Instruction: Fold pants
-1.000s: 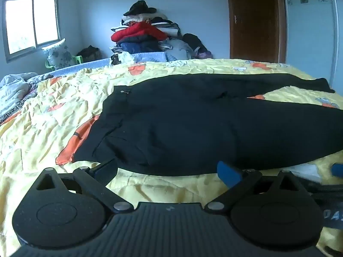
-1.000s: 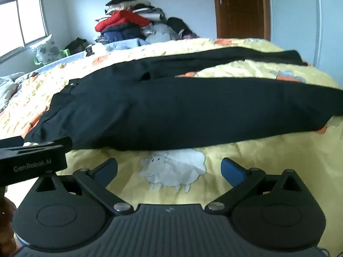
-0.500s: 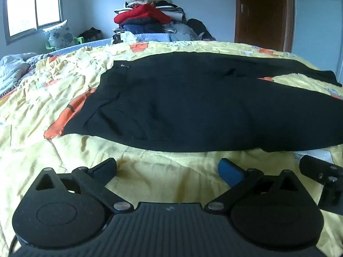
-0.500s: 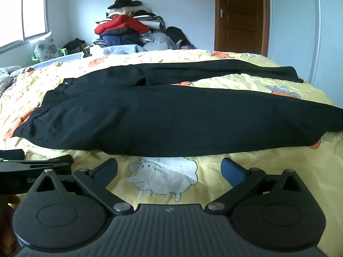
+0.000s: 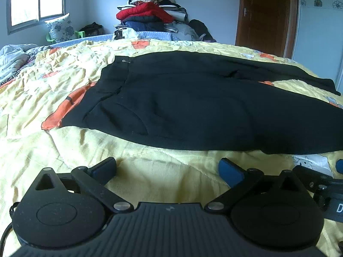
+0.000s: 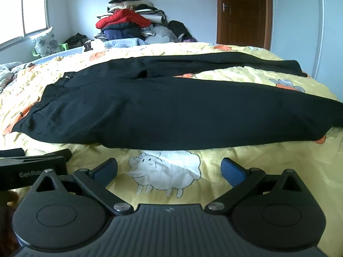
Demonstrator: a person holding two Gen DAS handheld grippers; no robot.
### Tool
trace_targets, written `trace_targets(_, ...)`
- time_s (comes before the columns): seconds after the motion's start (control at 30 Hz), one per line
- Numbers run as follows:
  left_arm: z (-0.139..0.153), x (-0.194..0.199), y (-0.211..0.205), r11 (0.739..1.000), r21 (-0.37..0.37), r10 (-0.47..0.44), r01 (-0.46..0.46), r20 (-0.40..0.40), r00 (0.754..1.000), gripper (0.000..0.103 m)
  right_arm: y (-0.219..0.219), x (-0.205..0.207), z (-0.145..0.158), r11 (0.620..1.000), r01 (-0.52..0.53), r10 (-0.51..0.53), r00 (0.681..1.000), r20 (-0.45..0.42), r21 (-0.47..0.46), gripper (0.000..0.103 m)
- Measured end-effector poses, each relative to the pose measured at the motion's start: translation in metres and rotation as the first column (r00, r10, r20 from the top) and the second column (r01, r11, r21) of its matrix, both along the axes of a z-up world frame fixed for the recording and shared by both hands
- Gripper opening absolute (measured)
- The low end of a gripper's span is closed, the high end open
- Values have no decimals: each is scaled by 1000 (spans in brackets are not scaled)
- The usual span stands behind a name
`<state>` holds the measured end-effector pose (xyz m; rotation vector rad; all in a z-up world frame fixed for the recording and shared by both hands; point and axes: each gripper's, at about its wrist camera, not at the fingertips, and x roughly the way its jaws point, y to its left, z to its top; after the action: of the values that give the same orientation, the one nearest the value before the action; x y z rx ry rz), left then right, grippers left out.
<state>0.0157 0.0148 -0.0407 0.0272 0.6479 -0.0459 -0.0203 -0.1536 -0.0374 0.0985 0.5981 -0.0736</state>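
- The black pants (image 5: 193, 107) are spread on the bed (image 5: 42, 128), long axis running left to right, waistband at left.
- The left gripper (image 5: 167, 169) and right gripper (image 6: 169, 169), both open and empty, are held just before the near edge.

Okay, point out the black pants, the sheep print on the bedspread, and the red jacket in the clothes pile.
black pants (image 6: 171, 111): right wrist view, middle of the near leg.
sheep print (image 6: 165, 171): right wrist view, white woolly body.
red jacket (image 5: 148, 10): left wrist view, its top fold.
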Motion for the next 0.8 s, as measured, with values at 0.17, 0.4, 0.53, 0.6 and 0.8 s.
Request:
trace_targets(0.17, 0, 1, -1, 1000, 1, 0, 0, 0, 1000, 103, 0, 2, -2, 1000, -3, 3, 1000, -19, 5, 103)
trace_targets(0.4, 0, 1, -1, 1000, 0, 1, -1, 0, 1000, 103, 7, 5, -4, 999, -8, 7, 999, -42, -46, 103)
trace_targets(0.53, -1, 0, -2, 1000, 1, 0, 0, 1, 1000, 103, 7, 5, -5, 999, -13, 11, 999, -41, -47, 103)
trace_targets(0.6, -1, 0, -2, 1000, 1, 0, 0, 1, 1000, 103, 7, 5, -5, 999, -15, 13, 999, -40, -50, 103)
trace_targets(0.8, -1, 0, -1, 1000, 1, 0, 0, 1, 1000, 103, 7, 6, -5, 999, -19, 17, 999, -40, -50, 103)
